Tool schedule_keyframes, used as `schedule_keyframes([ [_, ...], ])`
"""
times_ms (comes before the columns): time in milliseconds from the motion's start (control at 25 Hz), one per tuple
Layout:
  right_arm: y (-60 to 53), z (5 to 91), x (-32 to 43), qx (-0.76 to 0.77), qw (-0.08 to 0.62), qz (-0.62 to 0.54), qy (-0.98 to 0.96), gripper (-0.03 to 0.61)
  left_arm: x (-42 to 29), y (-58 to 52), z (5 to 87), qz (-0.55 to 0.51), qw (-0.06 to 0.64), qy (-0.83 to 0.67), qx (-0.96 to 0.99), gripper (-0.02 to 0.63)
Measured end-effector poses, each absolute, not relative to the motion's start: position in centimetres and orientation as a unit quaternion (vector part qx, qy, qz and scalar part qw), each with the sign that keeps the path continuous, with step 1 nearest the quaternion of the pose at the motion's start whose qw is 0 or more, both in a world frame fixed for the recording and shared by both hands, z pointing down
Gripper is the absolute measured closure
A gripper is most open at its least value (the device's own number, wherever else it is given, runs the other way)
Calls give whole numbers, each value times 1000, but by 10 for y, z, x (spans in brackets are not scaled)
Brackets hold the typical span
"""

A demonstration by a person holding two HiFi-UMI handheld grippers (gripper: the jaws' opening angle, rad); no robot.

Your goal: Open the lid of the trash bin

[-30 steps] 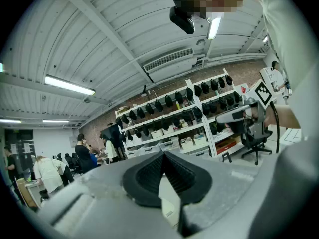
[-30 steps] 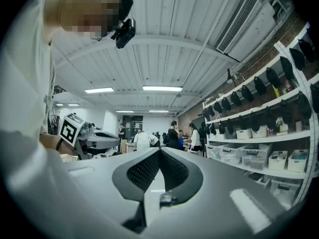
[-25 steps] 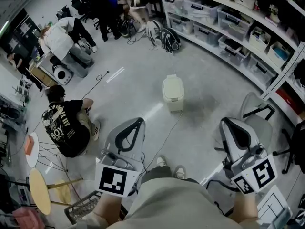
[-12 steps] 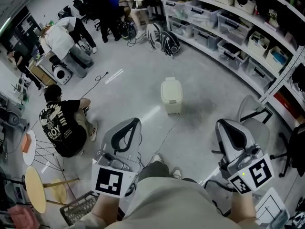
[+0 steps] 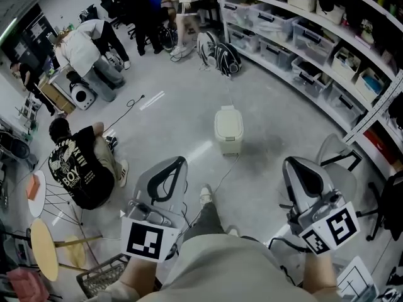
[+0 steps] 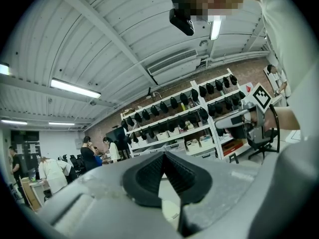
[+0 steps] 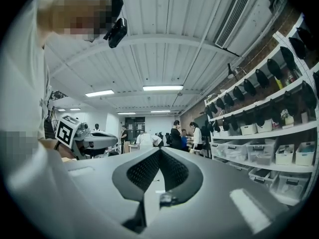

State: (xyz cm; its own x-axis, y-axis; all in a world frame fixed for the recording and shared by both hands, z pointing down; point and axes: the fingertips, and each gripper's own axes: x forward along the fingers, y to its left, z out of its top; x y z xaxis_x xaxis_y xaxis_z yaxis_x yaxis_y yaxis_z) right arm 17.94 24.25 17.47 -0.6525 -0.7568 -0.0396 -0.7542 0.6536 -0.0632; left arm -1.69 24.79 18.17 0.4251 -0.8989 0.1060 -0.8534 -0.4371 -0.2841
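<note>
Grey concrete floor (image 5: pixel 271 106) is spread across a busy workshop, seen steeply from above. At the far left, a round yellow table (image 5: pixel 49 251) is placed near a crouching person in a black printed shirt (image 5: pixel 79 168), and further back a person in white (image 5: pixel 85 43) is bent over some equipment.

Low in the head view, the left gripper (image 5: pixel 178 164) is held above the floor with its marker cube (image 5: pixel 150 239) turned towards the camera. In the left gripper view its tips (image 6: pixel 164 156) are pressed together, and nothing is held between them; only floor is seen through the gap lower down between the black pads.

A thin cable (image 5: pixel 220 175) is laid across the floor from beside the wearer's shoe (image 5: pixel 206 194) up to the trash bin (image 5: pixel 228 128). The cream-coloured bin is stood upright in the middle of the floor, well ahead of both grippers and touched by neither, with its lid lying flat and closed. A dark backpack (image 5: pixel 223 55) is left on the floor beyond it.

The right gripper (image 5: pixel 293 165) is held level with the left one; in the right gripper view its tips (image 7: pixel 159 152) are likewise brought together on nothing. Long shelving (image 5: pixel 327 49) loaded with plastic boxes is run along the right wall.
</note>
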Motion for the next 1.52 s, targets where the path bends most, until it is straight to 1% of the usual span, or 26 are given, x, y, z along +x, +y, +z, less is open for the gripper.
schedule_keyframes([
  [320,191,188,157,-416,12,-31,909,575,-35,193,194,-115,77,517,-845,611],
  [520,141,189,132,-426,3,-34,904,575,-58,141,200,-116,65,509,-851,611],
  [720,86,181,103,-438,-8,-35,898,575,-81,79,193,-111,68,492,-861,611],
  [1120,-9,168,41,-466,-10,-16,884,575,-149,-27,187,-101,80,479,-868,611],
  [1320,-40,171,18,-475,-13,-16,880,575,-173,-58,192,-97,75,471,-873,611],
  [1520,-65,177,14,-483,-21,-22,875,575,-181,-82,198,-97,66,469,-876,611],
])
